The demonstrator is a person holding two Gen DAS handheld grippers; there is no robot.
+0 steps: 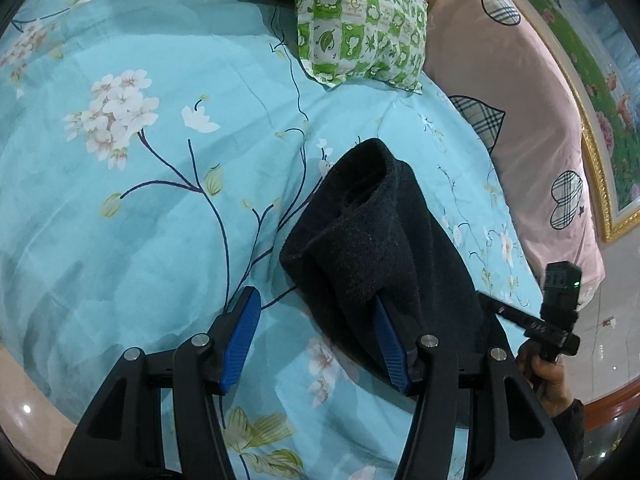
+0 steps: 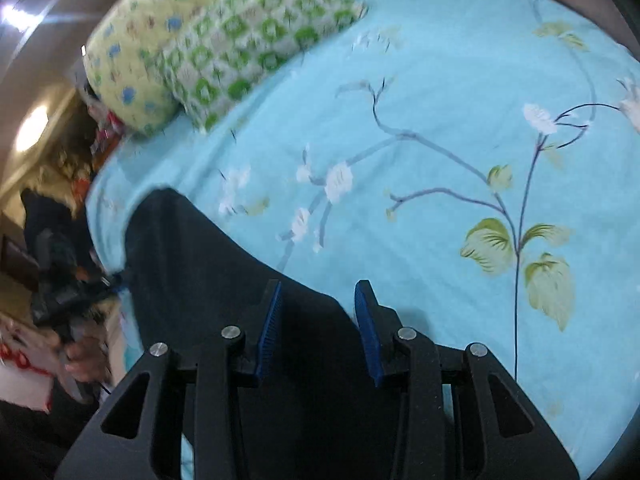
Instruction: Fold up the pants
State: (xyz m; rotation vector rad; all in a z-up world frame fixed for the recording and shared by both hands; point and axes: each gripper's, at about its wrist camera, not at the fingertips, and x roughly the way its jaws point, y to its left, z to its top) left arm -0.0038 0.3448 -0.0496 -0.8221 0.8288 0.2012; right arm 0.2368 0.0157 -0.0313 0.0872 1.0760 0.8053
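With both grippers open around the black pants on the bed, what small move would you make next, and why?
Probably close the left hand-held gripper on the bunched fold of the black pants. Its jaws are open, and the right finger is already tucked under that fold, while the right hand-held gripper is open over flat cloth on the blue bedspread.

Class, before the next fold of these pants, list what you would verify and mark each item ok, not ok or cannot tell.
1. Left gripper open: ok.
2. Right gripper open: ok.
3. Black pants lying flat: not ok, the fabric is bunched in a raised roll.
4. Left gripper has fabric between its fingers: not ok, only one pad touches the fabric.
5. Right gripper over the pants: ok.
6. Floral bedsheet free beside the pants: ok.
7. Green checked pillow apart from the pants: ok.
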